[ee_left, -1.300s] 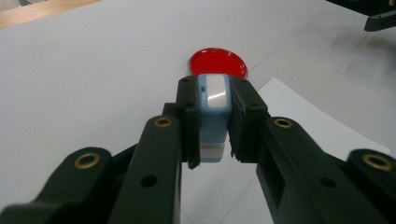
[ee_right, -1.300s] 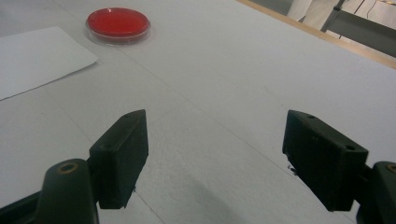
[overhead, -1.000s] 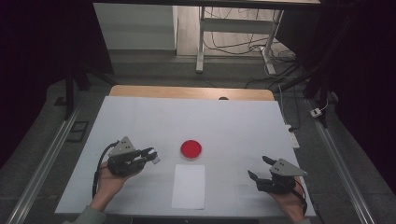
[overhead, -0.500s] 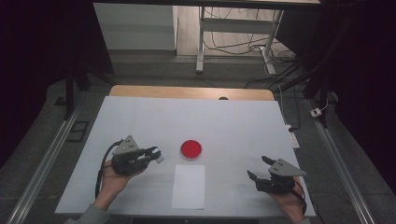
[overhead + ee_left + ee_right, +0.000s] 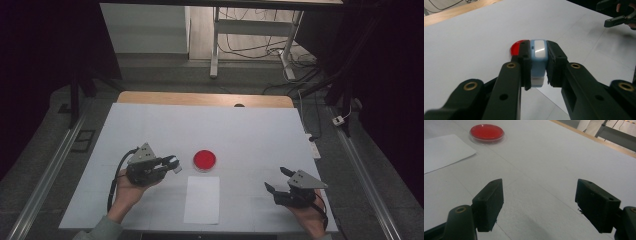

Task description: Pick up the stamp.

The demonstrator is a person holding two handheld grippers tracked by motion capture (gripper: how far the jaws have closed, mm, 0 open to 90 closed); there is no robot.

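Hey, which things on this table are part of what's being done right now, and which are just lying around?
In use:
- light blue stamp, clamped in the left gripper
- red ink pad
- white paper sheet

Lying about:
- right gripper, jaws open, holding nothing
- cables on the floor beyond the table

A wide white table top [image 5: 240,130] lies mostly bare. Near its middle sits a shallow round red dish [image 5: 204,160], with a flat white paper sheet [image 5: 202,199] just in front of it. Open room stretches behind the dish, to both sides, and between the dish and the right gripper [image 5: 278,180].
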